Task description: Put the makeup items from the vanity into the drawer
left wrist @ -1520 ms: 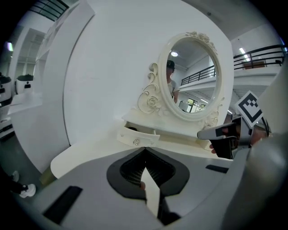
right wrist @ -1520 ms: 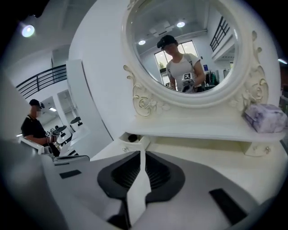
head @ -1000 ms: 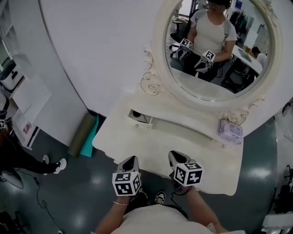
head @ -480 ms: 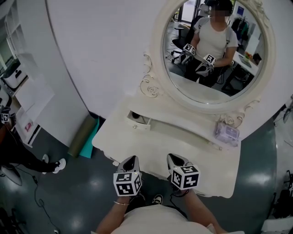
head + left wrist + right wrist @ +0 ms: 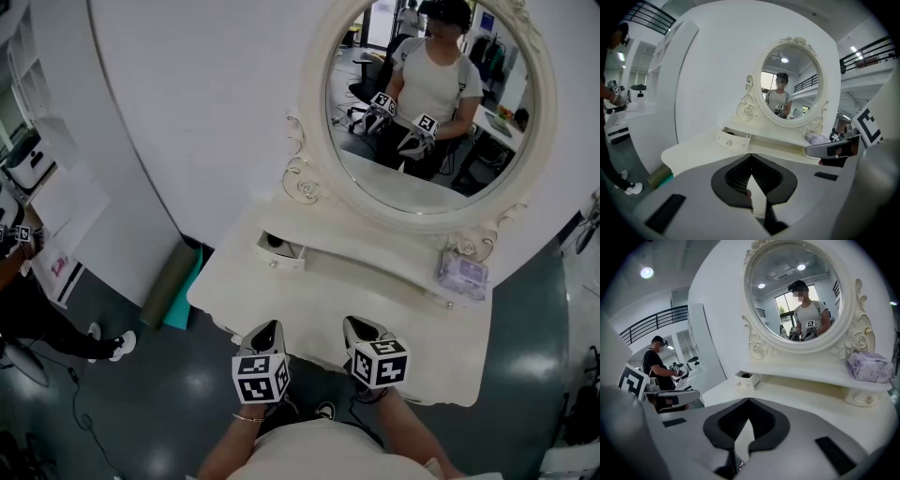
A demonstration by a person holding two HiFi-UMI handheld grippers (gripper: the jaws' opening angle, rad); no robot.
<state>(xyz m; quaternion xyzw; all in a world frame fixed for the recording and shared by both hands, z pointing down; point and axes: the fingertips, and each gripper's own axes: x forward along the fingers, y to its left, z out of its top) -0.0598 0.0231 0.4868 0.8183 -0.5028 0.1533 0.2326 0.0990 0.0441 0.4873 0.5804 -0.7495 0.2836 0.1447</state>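
Cream-white desk and scroll-patterned mirror frame. The pouch is lilac. The floor is dark grey-green, the roll olive, the mat teal. The left tool and right tool are grey, their cubes chequered black-and-white.

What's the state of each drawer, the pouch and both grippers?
left drawer: pulled open, something dark inside
right drawer: closed
lavender pouch: lying on the shelf's right end, not held
left gripper: shut, empty
right gripper: shut, empty
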